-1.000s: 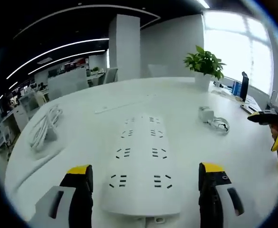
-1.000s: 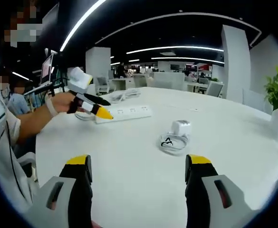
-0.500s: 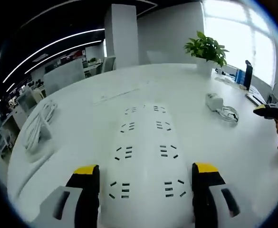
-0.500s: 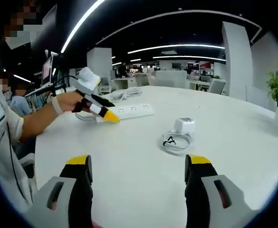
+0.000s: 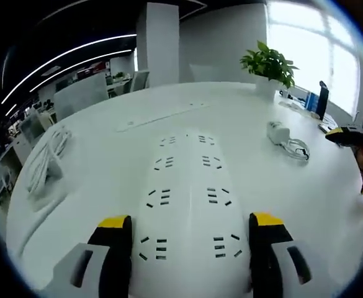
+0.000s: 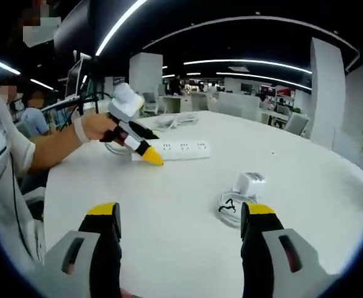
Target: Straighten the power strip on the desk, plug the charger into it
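Note:
The white power strip [image 5: 187,198] lies lengthwise on the white desk [image 5: 107,186], running away between my left gripper's [image 5: 190,248] jaws, which press on its two long sides at the near end. From the right gripper view, that left gripper [image 6: 147,154] sits at the left end of the strip [image 6: 184,149], held by a hand [image 6: 97,127]. The white charger [image 5: 279,131] with its coiled cable [image 5: 298,149] lies to the right of the strip. My right gripper [image 6: 181,230] is open over bare desk, with the charger [image 6: 250,182] and cable [image 6: 231,202] just beyond its right jaw.
A potted plant [image 5: 268,67] stands at the far right of the desk. A bundle of white cable [image 5: 48,162] lies at the left, and a slim white bar [image 5: 159,118] beyond the strip. A monitor [image 5: 321,112] stands at the right edge. A person's arm [image 6: 44,155] reaches in from the left.
My left gripper slid forward over the strip's near end and its jaws narrowed onto the sides. The right view swung, so the charger now sits lower and closer.

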